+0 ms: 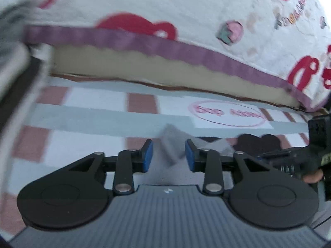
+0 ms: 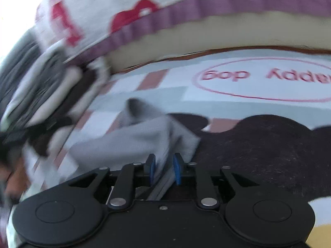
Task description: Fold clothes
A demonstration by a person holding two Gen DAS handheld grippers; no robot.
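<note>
1. A checked pink, white and pale blue sheet (image 2: 165, 95) covers the bed.
2. Far off lies a white quilt with red shapes (image 1: 186, 6).
3. The small grey cloth (image 2: 134, 138) lies near.
4. The left gripper (image 1: 169, 155) is let go, jaws apart.
5. The right gripper (image 2: 164, 168) pinches the grey cloth.

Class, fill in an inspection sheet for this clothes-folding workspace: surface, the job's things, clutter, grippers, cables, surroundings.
Surface: checked bedsheet with pink squares and a pink printed oval.
Job's things: grey cloth lying rumpled on the sheet; a corner stands between the left gripper's fingers.
Clutter: pile of clothes at the left, blurred; dark brown shape on the sheet, whether print or cloth unclear.
Grippers: left gripper open, pads clear of the cloth; right gripper narrow, cloth between the pads, contact unclear.
Cables: nothing seen.
Surroundings: white quilt with red print and purple trim behind.
</note>
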